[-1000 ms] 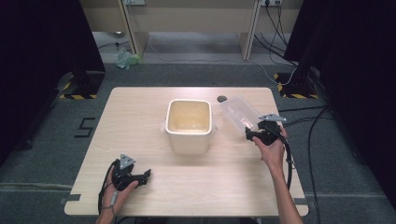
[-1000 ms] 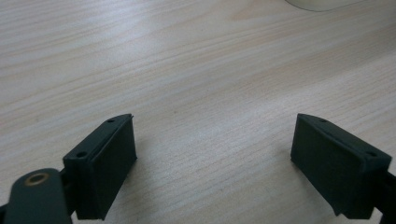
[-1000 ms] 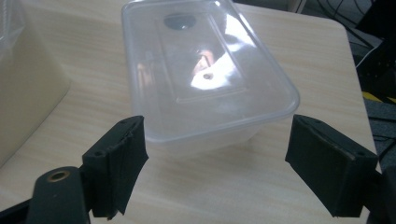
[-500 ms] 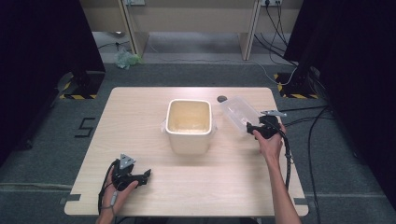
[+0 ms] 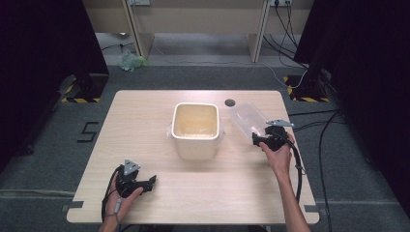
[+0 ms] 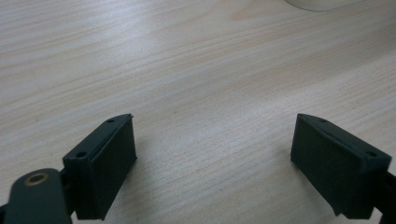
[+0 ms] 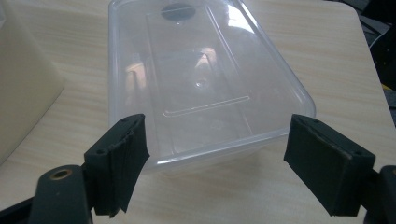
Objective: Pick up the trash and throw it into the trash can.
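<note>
- Right gripper [image 5: 257, 138] at the near end of the clear plastic container [image 5: 245, 117], right half of the table [image 5: 145, 113].
- In the right gripper view, jaws spread wide, one on each side of the container [image 7: 205, 79] near end; pads not pressing the walls, small gap visible on both sides. Not gripping.
- Container lying flat on the tabletop, upright, opening up, nothing seen inside. Long axis running diagonally in the high view, far end pointing toward the dark round grommet [image 5: 230, 102] in the table.
- Grommet [image 7: 177, 11] visible through the clear container base at the far end in the right gripper view.
- Cream tub [image 5: 196, 126] at table centre, just left of the container, apart from it; pale contents in the bottom, too blurred to identify. Tub wall [image 7: 23, 84] at the left edge of the right gripper view.
- Left gripper [image 5: 151, 181] resting low at the near-left part of the table, held in the left hand [image 5: 121, 195], well apart from tub and container.
- In the left gripper view, jaws wide apart, bare wood between them, nothing held. Tub base [image 6: 322, 3] just at the top edge.
- Right hand [image 5: 278, 154] behind the right gripper, cable trailing back along the forearm.
</note>
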A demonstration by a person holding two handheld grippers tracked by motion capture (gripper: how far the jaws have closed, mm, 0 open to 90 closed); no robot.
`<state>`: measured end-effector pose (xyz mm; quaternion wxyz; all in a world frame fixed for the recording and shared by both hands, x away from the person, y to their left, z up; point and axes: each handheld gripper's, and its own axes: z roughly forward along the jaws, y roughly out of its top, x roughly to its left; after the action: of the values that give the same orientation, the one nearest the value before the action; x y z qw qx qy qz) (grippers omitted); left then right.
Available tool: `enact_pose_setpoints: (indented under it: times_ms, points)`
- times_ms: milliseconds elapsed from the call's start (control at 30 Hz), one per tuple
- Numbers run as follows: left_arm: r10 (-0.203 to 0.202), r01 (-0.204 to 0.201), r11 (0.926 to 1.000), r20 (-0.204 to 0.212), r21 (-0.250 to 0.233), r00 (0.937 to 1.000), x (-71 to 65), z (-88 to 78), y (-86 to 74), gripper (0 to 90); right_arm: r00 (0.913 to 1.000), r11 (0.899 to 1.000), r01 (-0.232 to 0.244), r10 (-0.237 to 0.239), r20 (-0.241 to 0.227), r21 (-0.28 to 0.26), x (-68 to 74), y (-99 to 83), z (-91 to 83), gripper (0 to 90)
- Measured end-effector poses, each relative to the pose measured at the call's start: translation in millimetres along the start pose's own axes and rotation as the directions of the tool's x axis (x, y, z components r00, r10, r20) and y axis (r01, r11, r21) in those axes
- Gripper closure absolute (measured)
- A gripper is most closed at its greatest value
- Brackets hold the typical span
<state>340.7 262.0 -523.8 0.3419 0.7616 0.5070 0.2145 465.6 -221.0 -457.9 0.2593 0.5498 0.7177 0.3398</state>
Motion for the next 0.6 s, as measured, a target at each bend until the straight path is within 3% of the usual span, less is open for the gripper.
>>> enact_pose_setpoints:
  times_ms: [100, 300, 333, 500, 600]
  points:
    - [0.0, 0.0, 1.0, 0.0, 0.0, 1.0, 0.0, 0.0, 0.0, 13.1, 0.9991, 0.999, 0.042, -0.042, 0.001, 0.011, 5.6, -5.1, -9.8, 21.1]
    - [0.0, 0.0, 1.0, 0.0, 0.0, 1.0, 0.0, 0.0, 0.0, 13.1, 0.9968, 0.997, 0.079, -0.079, -0.013, 0.004, 16.6, -19.6, -26.9, 21.0]
    - [-0.001, 0.001, 1.0, -0.002, -0.004, 1.0, -0.2, 0.3, -0.1, 13.1, 0.9955, 0.996, 0.094, -0.094, -0.014, 0.002, 22.0, -26.7, -35.9, 21.0]
    - [0.0, 0.0, 1.0, 0.0, 0.0, 1.0, 0.0, 0.0, 0.0, 13.1, 0.9917, 0.992, 0.122, -0.122, -0.04, -0.004, 34.3, -43.2, -55.7, 21.0]
    - [0.0, 0.0, 1.0, -0.002, -0.003, 1.0, -0.2, 0.2, -0.1, 13.1, 0.988, 0.992, 0.127, -0.127, -0.088, -0.008, 47.5, -62.4, -76.6, 21.0]
